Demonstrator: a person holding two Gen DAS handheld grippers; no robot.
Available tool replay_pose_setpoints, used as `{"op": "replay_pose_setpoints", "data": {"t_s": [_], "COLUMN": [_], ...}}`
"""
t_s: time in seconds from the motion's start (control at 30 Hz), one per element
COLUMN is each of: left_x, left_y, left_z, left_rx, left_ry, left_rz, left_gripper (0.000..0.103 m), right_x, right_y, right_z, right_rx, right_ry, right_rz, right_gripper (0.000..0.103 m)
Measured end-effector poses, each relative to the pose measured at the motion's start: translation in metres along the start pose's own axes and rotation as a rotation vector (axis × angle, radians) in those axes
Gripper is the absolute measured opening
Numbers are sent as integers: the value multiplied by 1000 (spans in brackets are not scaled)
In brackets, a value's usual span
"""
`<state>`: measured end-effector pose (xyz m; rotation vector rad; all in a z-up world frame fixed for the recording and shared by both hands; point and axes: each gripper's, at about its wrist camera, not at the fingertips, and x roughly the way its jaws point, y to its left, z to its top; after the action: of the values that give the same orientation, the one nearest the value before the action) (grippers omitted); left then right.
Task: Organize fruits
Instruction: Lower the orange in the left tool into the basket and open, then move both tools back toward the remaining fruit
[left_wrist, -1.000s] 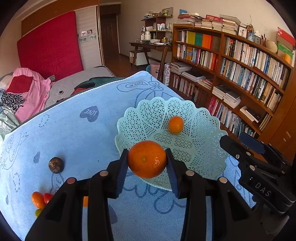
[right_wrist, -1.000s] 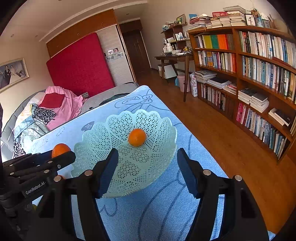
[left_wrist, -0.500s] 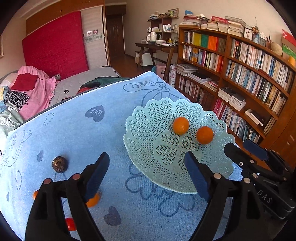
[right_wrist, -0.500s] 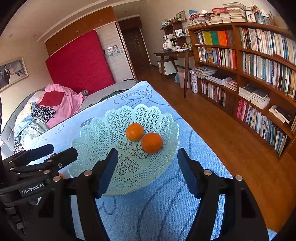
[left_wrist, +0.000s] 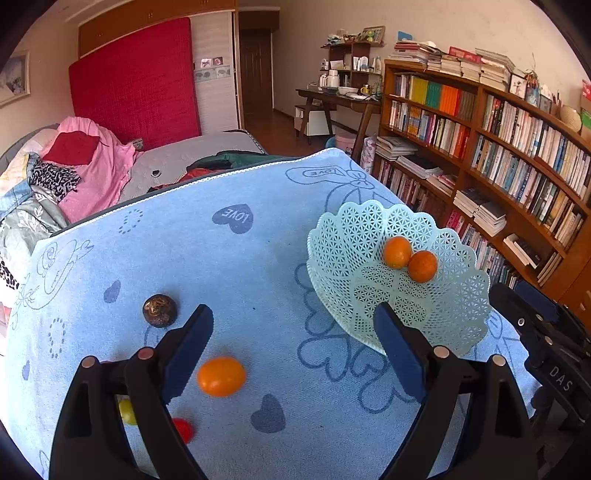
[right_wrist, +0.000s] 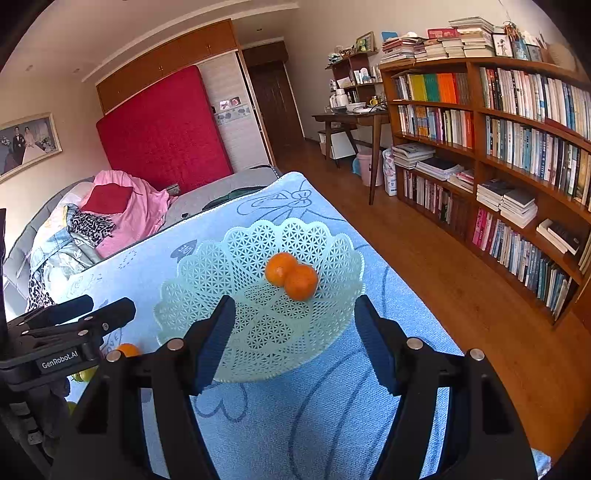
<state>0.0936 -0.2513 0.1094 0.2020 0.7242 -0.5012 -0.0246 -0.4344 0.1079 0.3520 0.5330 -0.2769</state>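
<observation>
A mint lattice basket (left_wrist: 454, 314) (right_wrist: 207, 280) sits on the blue cloth and holds two oranges (left_wrist: 422, 266) (right_wrist: 301, 282), touching each other. My left gripper (left_wrist: 293, 347) is open and empty above the cloth, left of the basket. An orange fruit (left_wrist: 221, 376) lies just inside its left finger. A dark brown round fruit (left_wrist: 159, 310), a yellow-green fruit (left_wrist: 127, 411) and a red fruit (left_wrist: 183, 430) lie nearby. My right gripper (right_wrist: 293, 339) is open and empty over the basket's near rim.
The blue cloth (left_wrist: 229, 266) covers a table that ends at the right, above a wooden floor (right_wrist: 461, 295). Bookshelves (right_wrist: 517, 166) line the right wall. A bed with clothes (left_wrist: 74, 166) lies behind. The left gripper's body (right_wrist: 59, 343) shows at the right view's left.
My left gripper opened and let the orange go into the basket, where it rolled against the other orange. The gripper then moved left and back over the loose fruits.
</observation>
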Motion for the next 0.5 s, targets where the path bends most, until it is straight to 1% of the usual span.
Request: {"op": "replay_pose_setpoints", "data": {"t_s": [0.23,0.4,0.5], "left_x": [-17,-27,-31], "left_y": [37,76,102], "left_z": [-5,-12,-19], "left_rx": [-41,-90,-116], "left_ry": [-9,2,13], "left_rz": [56,111,145], "left_gripper": [89,89,89], "right_x": [-15,-18,-17], "right_y": [20,40,54], "right_z": [-4,-7,-10], "right_rx": [-14,-34,-49], "right_ry": [-2,12,30], "right_rz": [35,59,76], "right_gripper": [69,73,73]}}
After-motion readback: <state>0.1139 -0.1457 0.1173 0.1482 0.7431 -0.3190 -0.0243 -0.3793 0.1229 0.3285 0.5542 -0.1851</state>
